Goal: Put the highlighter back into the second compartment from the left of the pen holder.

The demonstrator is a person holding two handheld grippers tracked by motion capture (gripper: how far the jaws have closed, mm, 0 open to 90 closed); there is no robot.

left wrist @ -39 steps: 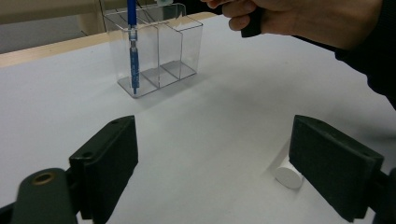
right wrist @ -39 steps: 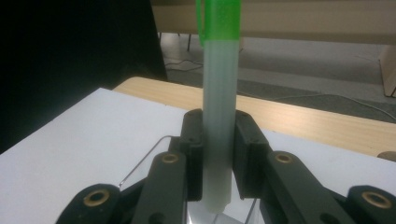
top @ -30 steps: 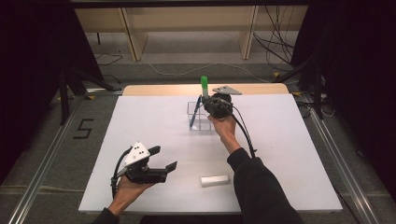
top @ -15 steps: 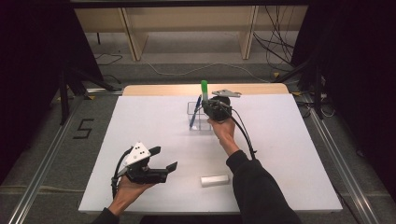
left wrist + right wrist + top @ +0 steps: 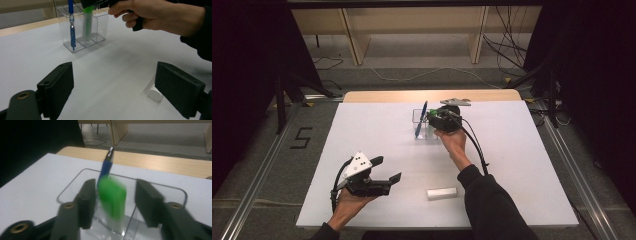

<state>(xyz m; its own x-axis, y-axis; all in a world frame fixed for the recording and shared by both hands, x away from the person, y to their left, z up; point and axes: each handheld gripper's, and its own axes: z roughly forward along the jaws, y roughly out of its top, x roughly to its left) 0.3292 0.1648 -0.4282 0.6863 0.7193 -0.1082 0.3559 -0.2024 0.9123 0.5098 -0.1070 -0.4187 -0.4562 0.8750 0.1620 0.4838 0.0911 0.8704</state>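
Right gripper is hovering over the clear plastic compartmented holder near the middle of the table's far edge, its fingers having just been opening, now spread, with the green chunky marker between them but apart from the pads. Marker is blurred and looks to be dropping into the middle compartment; a blue pen with silver tip is leaning in the end compartment beside it. Left gripper is resting idle near the table's near-left corner, fingers spread wide on nothing. A white short cylinder is lying near the near edge, between the two forearms. To do this release well: keep the hand still above the slot until the marker settles, spread the fingers fully, then lift straight up, clear of the holder wall and the pen, so nothing tips.
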